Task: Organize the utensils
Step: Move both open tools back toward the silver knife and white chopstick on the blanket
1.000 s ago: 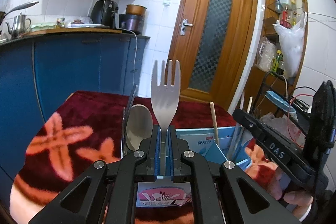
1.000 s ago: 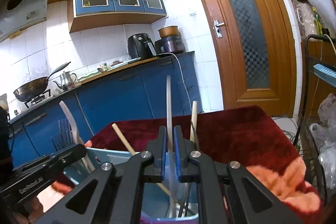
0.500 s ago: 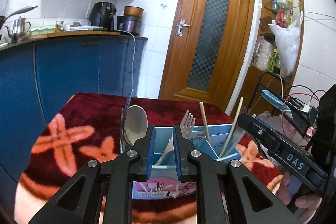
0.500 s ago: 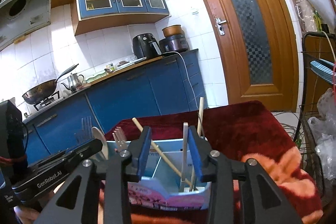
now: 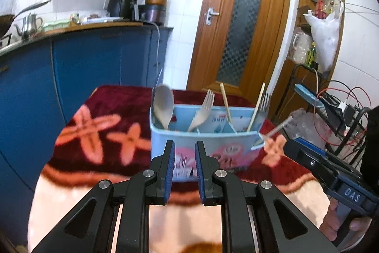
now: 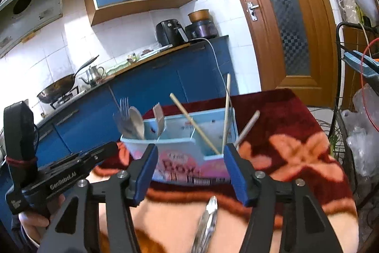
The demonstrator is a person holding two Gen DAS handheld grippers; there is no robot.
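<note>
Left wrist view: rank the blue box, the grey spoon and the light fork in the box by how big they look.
1. Blue box
2. Grey spoon
3. Light fork, looking about as long as the spoon but slimmer; both are partly hidden inside the box.

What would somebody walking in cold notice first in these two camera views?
Probably the light blue utensil box on the dark red flowered cloth, bristling with a spoon, a pale fork and wooden chopsticks. Both grippers, left and right, sit just short of it, empty, the right one's jaws having just been opening. A metal utensil lies on the cloth beneath the right gripper.
</note>
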